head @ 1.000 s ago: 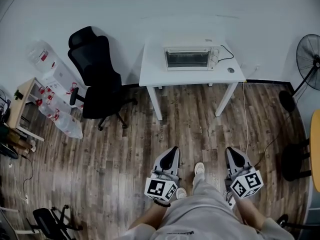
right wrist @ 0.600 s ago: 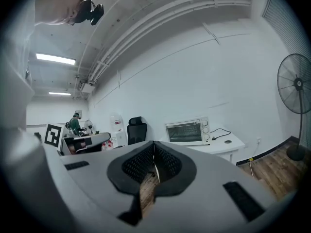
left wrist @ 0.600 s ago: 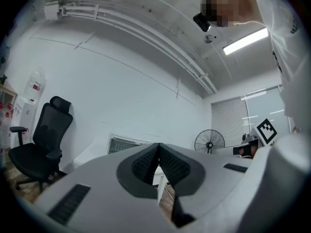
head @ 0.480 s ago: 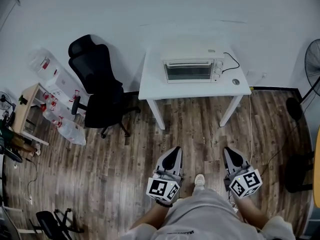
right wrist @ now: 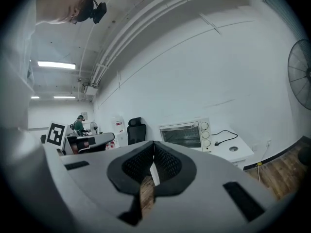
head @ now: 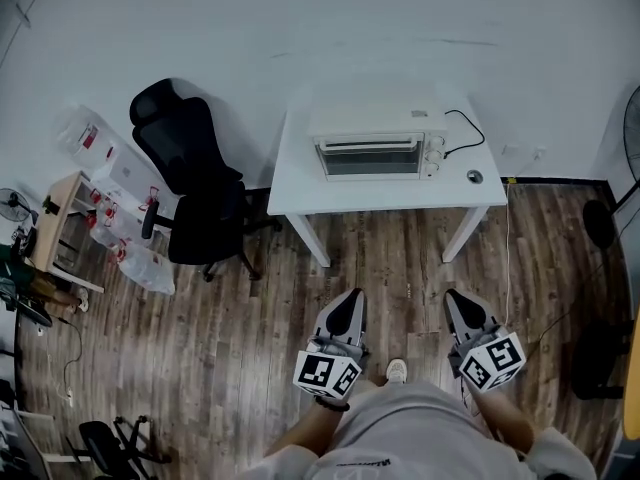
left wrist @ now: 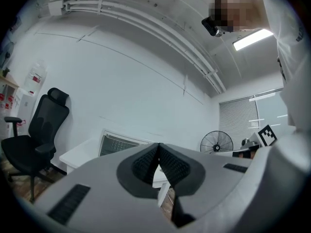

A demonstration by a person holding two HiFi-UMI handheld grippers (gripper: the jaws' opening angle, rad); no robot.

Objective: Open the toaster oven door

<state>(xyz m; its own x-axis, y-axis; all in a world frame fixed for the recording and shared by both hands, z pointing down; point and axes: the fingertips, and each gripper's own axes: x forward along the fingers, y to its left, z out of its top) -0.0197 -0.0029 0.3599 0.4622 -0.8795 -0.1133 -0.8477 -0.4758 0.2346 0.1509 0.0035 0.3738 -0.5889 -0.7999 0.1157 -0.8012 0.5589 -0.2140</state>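
A white toaster oven (head: pixel 375 148) with its glass door shut stands on a white table (head: pixel 300 196) against the far wall. Both grippers are held low over the wood floor, well short of the table and pointing toward it. The left gripper (head: pixel 349 298) is shut with nothing between its pads. The right gripper (head: pixel 455 296) is also shut and empty. In the left gripper view the oven (left wrist: pixel 119 144) shows just left of the closed tips of the left gripper (left wrist: pixel 159 144). In the right gripper view the oven (right wrist: pixel 183 134) sits right of the right gripper (right wrist: pixel 154 143).
A black office chair (head: pixel 195 188) stands left of the table. Plastic bags (head: pixel 130 263) and a small wooden stand (head: pixel 55 218) lie further left. A power cord (head: pixel 468 128) and a round puck (head: pixel 474 177) are on the table's right end. A floor fan (left wrist: pixel 216 142) stands to the right.
The table and oven have grown larger and come lower in the head view as the person walks toward them. Both grippers travel along, still shut.
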